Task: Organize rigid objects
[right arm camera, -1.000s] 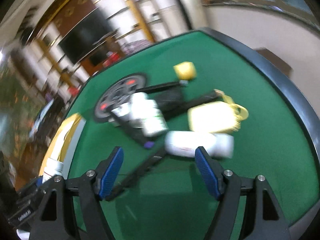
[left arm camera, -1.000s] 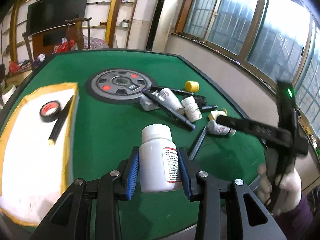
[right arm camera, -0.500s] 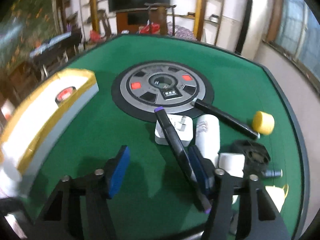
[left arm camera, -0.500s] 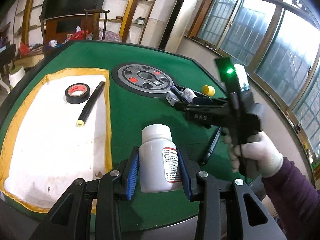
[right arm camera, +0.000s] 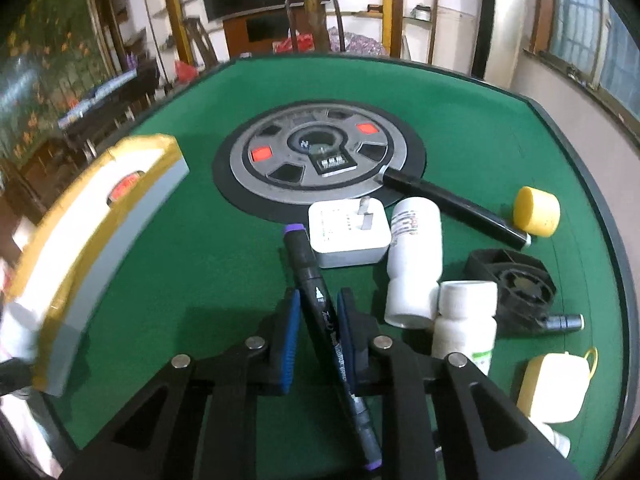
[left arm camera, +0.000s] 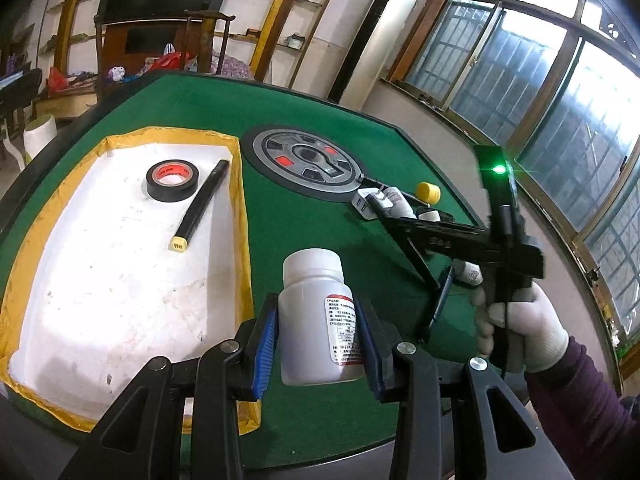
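**Between both claws: a bottle and a marker**

At the bottom centre of the left wrist view, the left gripper point(left arm camera: 319, 338) clamps a white pill bottle point(left arm camera: 318, 318) upright between its blue pads point(left arm camera: 266, 350), which press on the bottle's two sides; cap and label stand clear above and ahead of them. To the left of it in the frame lies a white tray with a yellow rim point(left arm camera: 240, 216), holding a roll of black tape point(left arm camera: 172, 180) and a black marker with a yellow end point(left arm camera: 200, 205). At the right of the frame, a gloved right hand point(left arm camera: 524, 328) grips the handle of the other tool.

Low in the right wrist view, the right gripper point(right arm camera: 318, 332) is drawn narrow around a black marker with a purple cap point(right arm camera: 316, 300). The marker runs lengthwise between the pads, its capped end reaching past the fingertips toward a white plug adapter point(right arm camera: 348, 234). Right of it on the green table point(right arm camera: 180, 248) lie two white bottles point(right arm camera: 414, 256), a black fan point(right arm camera: 514, 284) and a yellow cap point(right arm camera: 536, 211).
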